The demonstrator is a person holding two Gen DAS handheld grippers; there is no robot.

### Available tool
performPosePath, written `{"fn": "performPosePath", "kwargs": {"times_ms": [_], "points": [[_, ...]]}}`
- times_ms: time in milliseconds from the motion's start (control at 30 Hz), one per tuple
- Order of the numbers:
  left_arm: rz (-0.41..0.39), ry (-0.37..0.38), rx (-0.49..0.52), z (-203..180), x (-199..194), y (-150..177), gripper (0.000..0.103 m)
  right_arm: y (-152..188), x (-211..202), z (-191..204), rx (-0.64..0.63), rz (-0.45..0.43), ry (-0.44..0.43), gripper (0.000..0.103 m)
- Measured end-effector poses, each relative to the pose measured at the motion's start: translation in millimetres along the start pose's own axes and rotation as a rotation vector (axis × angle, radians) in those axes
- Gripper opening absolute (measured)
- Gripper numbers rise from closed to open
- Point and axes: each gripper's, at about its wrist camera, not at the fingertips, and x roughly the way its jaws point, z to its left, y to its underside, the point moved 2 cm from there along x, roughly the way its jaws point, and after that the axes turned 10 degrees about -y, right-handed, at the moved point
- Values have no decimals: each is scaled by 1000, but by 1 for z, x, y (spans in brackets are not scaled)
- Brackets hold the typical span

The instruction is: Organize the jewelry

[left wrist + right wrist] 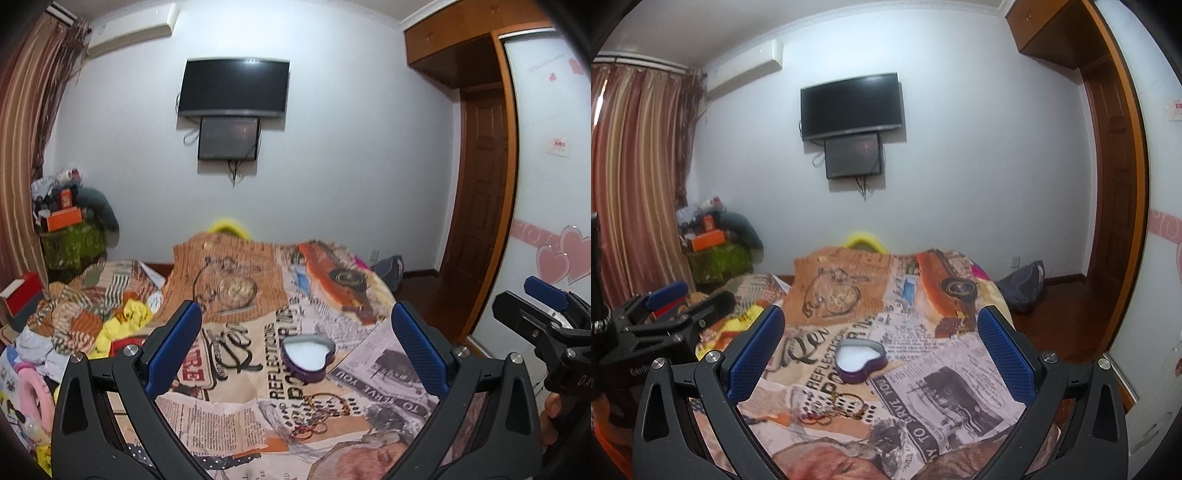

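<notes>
A purple heart-shaped box [307, 355] with a white lining lies open on the newspaper-print cloth [369, 369]; it also shows in the right wrist view [860, 359]. A small heap of jewelry [319, 415], gold chains and rings, lies just in front of the box, and shows in the right wrist view [837, 406] too. My left gripper [295, 332] is open and empty, held above the cloth behind the jewelry. My right gripper [881, 332] is open and empty, beside the left one; it appears at the right of the left wrist view [546, 306].
The cloth covers a bed. Crumpled clothes and toys [92, 325] lie at its left. A TV [232, 86] hangs on the far wall. A wooden door [480, 177] and wardrobe stand right. A dark bag [1025, 286] sits on the floor.
</notes>
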Motion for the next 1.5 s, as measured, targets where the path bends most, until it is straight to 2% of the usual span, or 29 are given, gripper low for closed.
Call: {"fn": "performPosePath", "kwargs": {"times_ms": [333, 467, 533, 800, 833, 933, 1033, 1100, 1167, 1300, 1433, 1500], "points": [[224, -20, 55, -2, 69, 43, 102, 36, 50, -24, 15, 176, 26, 103], [326, -21, 100, -2, 95, 70, 88, 55, 70, -31, 5, 257, 38, 103], [376, -16, 114, -1, 105, 83, 85, 63, 78, -32, -1, 293, 34, 103], [532, -13, 103, 10, 140, 121, 67, 96, 115, -38, 15, 438, -31, 101], [543, -13, 100, 10, 143, 122, 63, 99, 119, -38, 24, 454, -45, 100], [578, 12, 102, 9, 151, 129, 58, 109, 133, -37, 48, 507, -97, 90], [589, 47, 111, 6, 156, 132, 56, 117, 146, -35, 55, 566, -142, 77], [589, 52, 127, 3, 159, 133, 53, 121, 152, -34, 44, 599, -173, 73], [595, 58, 139, 0, 162, 135, 42, 123, 157, -30, 16, 613, -189, 68], [613, 93, 150, -6, 169, 139, 37, 128, 164, -24, 0, 647, -236, 59], [617, 111, 157, -9, 176, 142, 27, 134, 175, -26, 28, 688, -261, 44], [619, 108, 160, -9, 179, 143, 21, 135, 178, -28, 53, 696, -275, 41]]}}
